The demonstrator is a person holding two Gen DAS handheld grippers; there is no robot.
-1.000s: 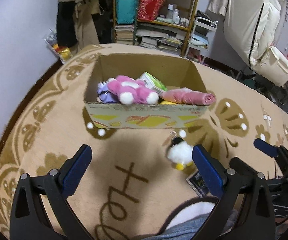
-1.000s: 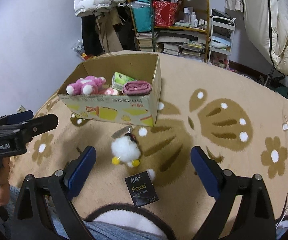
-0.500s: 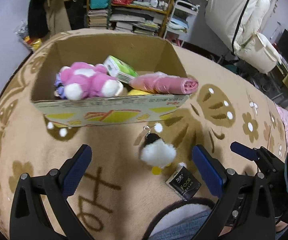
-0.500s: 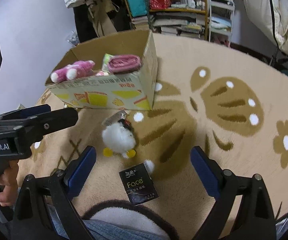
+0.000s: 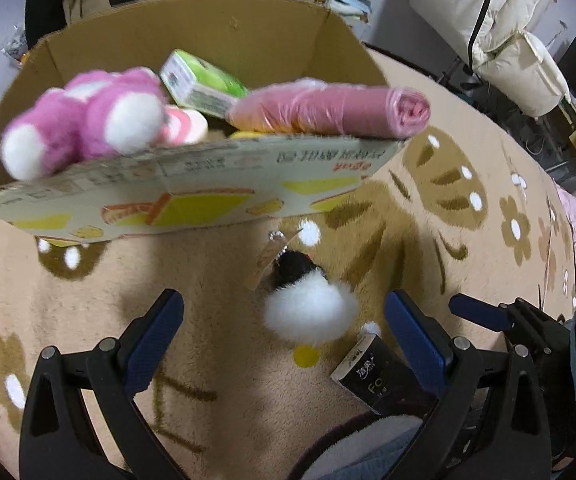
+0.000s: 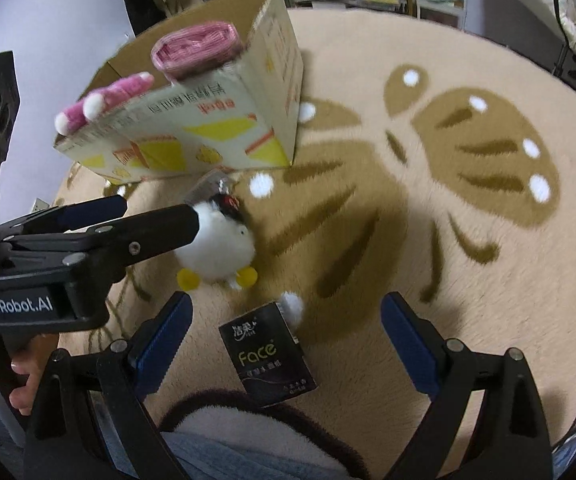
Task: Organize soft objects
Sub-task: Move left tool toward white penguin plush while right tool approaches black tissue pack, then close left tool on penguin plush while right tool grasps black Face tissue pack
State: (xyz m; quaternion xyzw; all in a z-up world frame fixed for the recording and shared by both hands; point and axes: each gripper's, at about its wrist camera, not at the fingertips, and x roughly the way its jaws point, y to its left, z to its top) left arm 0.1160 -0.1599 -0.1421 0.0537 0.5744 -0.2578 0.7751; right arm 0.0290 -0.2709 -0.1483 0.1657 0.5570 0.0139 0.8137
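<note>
Left claw [image 5: 284, 332], blue-padded, spread wide and empty over the fluffy white plush chick keyring [image 5: 309, 310] on the tan carpet [image 5: 427, 208] beside the printed cardboard box [image 5: 192, 200]; right claw [image 6: 286, 332] likewise released; step: reach, next closing on plush.

Both wrist cameras looked down and forward from close above the rug [image 5: 216, 280]. Both views shared the cardboard box [image 5: 192, 196], white plush toy [image 6: 218, 246] and black tissue pack [image 6: 268, 356].
</note>
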